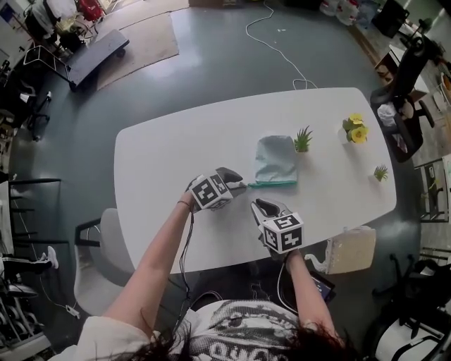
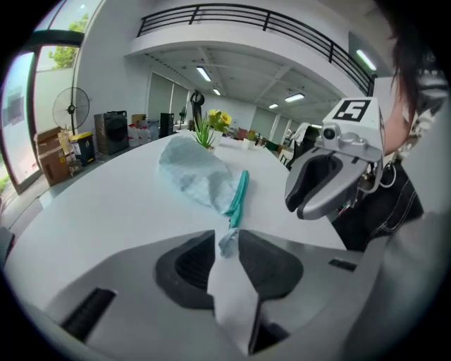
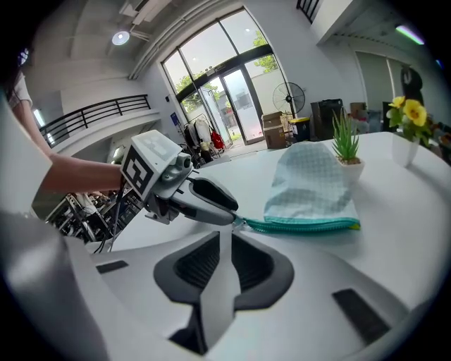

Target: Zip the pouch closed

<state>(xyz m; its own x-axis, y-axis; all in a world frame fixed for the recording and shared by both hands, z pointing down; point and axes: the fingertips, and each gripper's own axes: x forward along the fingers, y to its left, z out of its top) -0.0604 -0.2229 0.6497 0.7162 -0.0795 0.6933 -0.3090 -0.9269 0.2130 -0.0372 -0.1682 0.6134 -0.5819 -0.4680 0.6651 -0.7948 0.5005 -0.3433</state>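
No readable text anywhere (shirt print (image 1: 238, 330) too blurred).

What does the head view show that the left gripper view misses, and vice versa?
Only the head view: the looping white cable on the grey floor. Only the left gripper view: the round standing fan and the railed balcony overhead. Both: the pale blue fabric pouch with its teal zipper, the yellow flowers, the right gripper.

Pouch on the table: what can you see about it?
The pouch is soft, pale blue-green cloth with a fine check, lying on the white table. A teal zipper runs along its near edge. Its little end tab sits between the tips of the left tongs. A small plant stands by its far corner.
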